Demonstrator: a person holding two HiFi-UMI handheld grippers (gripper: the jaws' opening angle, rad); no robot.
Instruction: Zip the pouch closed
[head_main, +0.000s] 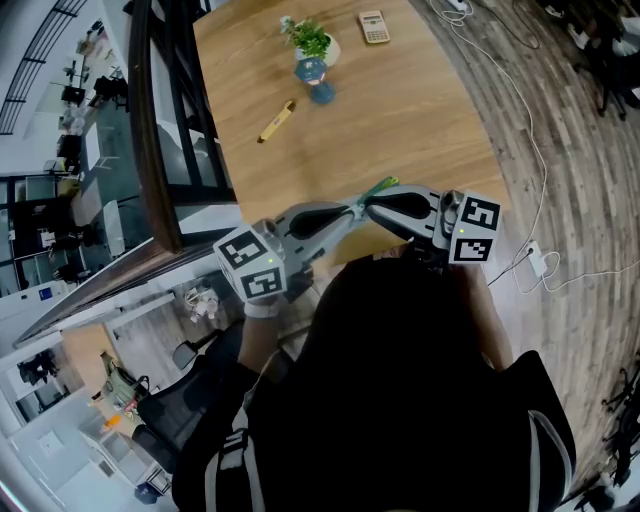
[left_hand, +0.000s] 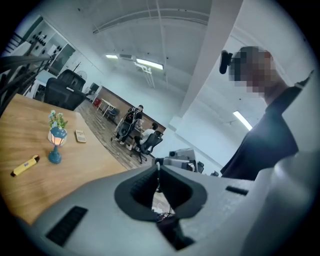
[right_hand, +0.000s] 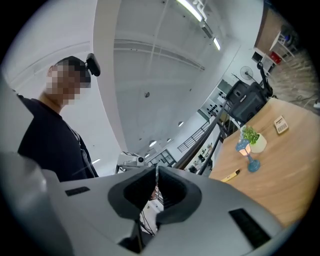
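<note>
No pouch shows plainly in any view. In the head view my left gripper (head_main: 352, 211) and right gripper (head_main: 369, 204) point at each other, tip to tip, over the near edge of the wooden table (head_main: 400, 110). A thin green strip (head_main: 380, 187) sticks out where the tips meet; I cannot tell what it belongs to or whether it is pinched. In the left gripper view the left gripper (left_hand: 158, 168) has its pads together, with the other gripper (left_hand: 182, 159) just beyond. The right gripper (right_hand: 156, 171) also shows its pads together.
Far across the table stand a potted plant (head_main: 312, 42) and a small blue lamp (head_main: 316, 78); a yellow marker (head_main: 276, 120) and a calculator (head_main: 374, 26) lie near them. A black railing (head_main: 150, 120) runs along the table's left side. A white cable (head_main: 535, 150) trails over the floor at the right.
</note>
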